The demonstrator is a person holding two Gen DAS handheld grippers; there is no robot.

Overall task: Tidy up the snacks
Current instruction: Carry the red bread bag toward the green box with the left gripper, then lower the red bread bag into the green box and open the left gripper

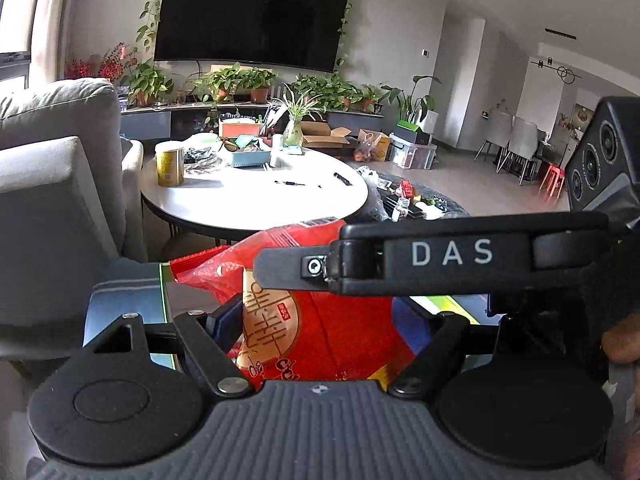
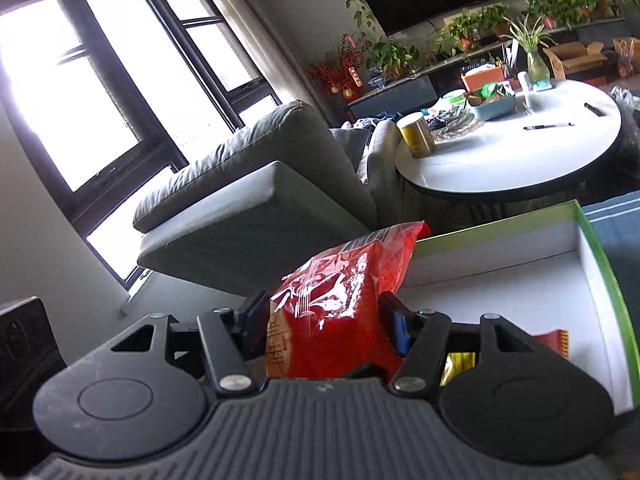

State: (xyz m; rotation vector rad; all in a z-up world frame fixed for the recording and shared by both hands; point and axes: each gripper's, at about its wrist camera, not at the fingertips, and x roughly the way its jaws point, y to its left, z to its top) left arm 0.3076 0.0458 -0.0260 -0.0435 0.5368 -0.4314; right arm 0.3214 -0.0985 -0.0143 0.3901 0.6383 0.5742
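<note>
The green-edged box (image 2: 520,280) with a white inside lies open below the right hand-held gripper (image 2: 324,328). Against its near wall sit a gold-wrapped snack (image 2: 458,366) and a red-and-yellow packet (image 2: 556,340), both partly hidden by the gripper's linkage; the rest of the box floor is bare white. On the round white worktop (image 2: 520,160) beyond the box stand a yellow canister (image 2: 416,136) and a blue tray (image 2: 494,104) filled with small items too small to tell apart.

The red snack bag (image 2: 340,312) is held off the box's left rim by both grippers. The right hand-held gripper is clamped on it, black pads pressing its two sides, the bag's sealed top sticking out forward toward the box's far left corner. In the left wrist view the left hand-held gripper (image 1: 320,320) also grips the red snack bag (image 1: 320,320), its blue-faced pads on either side of the printed label, with the right gripper's finger crossing just above it.

A grey sofa (image 2: 260,184) stands close to the box's left side, and the worktop's edge lies just past the box's far wall.
</note>
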